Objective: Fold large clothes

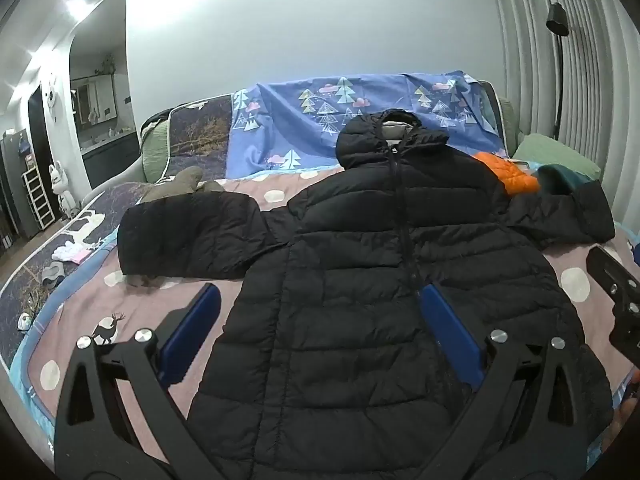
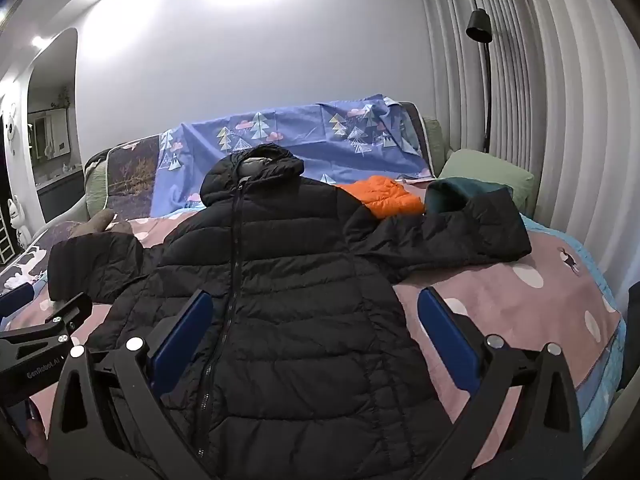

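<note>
A black hooded puffer jacket [image 1: 360,280] lies front-up and zipped on the bed, both sleeves spread out sideways, hood toward the headboard. It also shows in the right wrist view [image 2: 280,300]. My left gripper [image 1: 320,300] is open and empty, held above the jacket's lower left half. My right gripper [image 2: 316,312] is open and empty above the jacket's lower right edge. The right gripper's body shows at the right edge of the left wrist view [image 1: 616,304], and the left gripper's body [image 2: 44,332] at the left edge of the right wrist view.
The bed has a pink dotted cover [image 2: 520,300]. An orange puffer garment [image 2: 384,196], a teal garment [image 2: 456,192] and a green pillow [image 2: 488,176] lie at the far right. A blue tree-print sheet [image 1: 320,120] drapes the headboard. Small clothes [image 1: 70,254] lie at the left edge.
</note>
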Action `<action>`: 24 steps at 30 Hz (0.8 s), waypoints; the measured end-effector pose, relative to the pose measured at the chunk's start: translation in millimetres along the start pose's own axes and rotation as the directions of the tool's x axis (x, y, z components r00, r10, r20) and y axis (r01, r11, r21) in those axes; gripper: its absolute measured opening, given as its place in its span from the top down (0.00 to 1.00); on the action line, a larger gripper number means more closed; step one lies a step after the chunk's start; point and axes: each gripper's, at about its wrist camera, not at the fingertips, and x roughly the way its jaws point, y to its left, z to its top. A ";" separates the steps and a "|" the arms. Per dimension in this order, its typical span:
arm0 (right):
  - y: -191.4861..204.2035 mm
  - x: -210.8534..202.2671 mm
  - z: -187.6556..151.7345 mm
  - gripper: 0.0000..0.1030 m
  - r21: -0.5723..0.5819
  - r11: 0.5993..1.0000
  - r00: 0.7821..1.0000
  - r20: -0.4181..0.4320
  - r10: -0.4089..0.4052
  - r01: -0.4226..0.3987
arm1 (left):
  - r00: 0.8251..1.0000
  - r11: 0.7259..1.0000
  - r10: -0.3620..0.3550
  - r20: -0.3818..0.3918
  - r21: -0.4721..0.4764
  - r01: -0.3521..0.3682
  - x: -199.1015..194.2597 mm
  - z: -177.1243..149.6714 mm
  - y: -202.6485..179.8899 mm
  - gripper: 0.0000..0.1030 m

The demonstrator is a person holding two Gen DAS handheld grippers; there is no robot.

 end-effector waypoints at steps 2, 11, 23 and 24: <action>-1.1 1.0 -0.1 0.01 -0.001 1.000 1.000 -0.011 0.003 -0.003 | 1.000 1.000 0.004 -0.004 0.005 -0.004 0.8 -1.5 1.8 0.02; 6.0 10.6 -15.3 0.01 0.013 1.000 1.000 -0.030 0.006 -0.006 | 0.999 0.998 -0.004 -0.044 0.058 0.006 12.9 -11.8 -11.9 0.02; 7.0 9.8 -15.9 0.01 0.001 1.000 0.999 -0.044 0.004 -0.004 | 0.999 0.998 -0.041 -0.030 0.055 0.042 13.2 -19.1 -10.0 0.02; 7.4 9.7 -16.4 0.01 0.000 1.000 0.999 -0.045 0.003 -0.003 | 0.998 0.998 -0.048 -0.032 0.048 0.050 13.9 -19.7 -9.4 0.02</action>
